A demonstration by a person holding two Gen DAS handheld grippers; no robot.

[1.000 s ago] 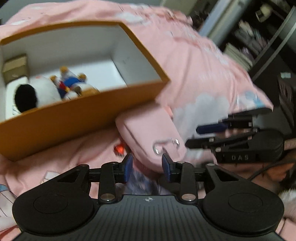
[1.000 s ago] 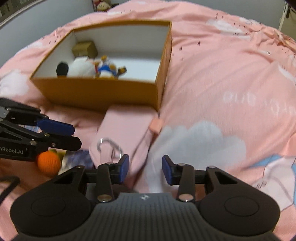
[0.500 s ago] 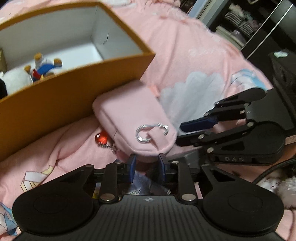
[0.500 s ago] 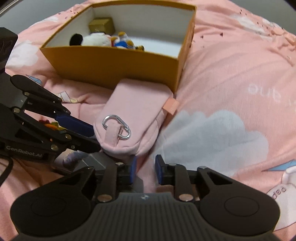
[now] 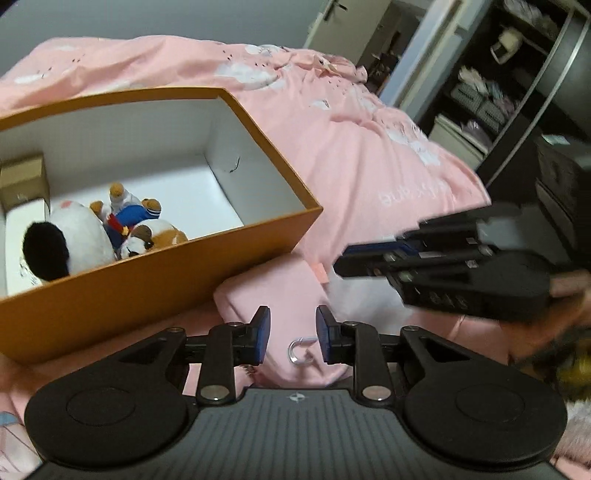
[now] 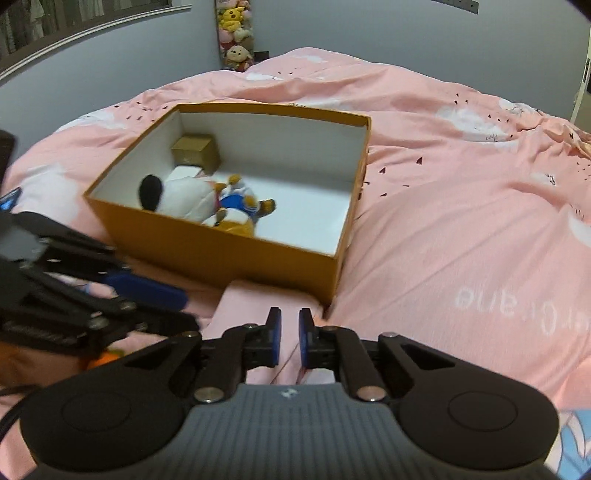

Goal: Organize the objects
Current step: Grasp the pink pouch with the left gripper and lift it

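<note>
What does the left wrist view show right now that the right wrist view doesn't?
Only the left wrist view shows the silver carabiner on the pink pouch and the dark shelving beside the bed. Only the right wrist view shows the stuffed toys against the far wall. Both show the orange box holding plush toys and a small gold box, on the pink bedspread.

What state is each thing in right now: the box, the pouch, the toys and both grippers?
Orange box: open, no lid, upright on the bed.
Plush toys: lying inside the box.
Small brown carton: in the box's far corner.
Pink pouch: outside, lying against the box's front wall, carabiner attached.
Left gripper: open over the pouch's carabiner end.
Right gripper: nearly closed at the pouch's edge; grip unclear.
</note>
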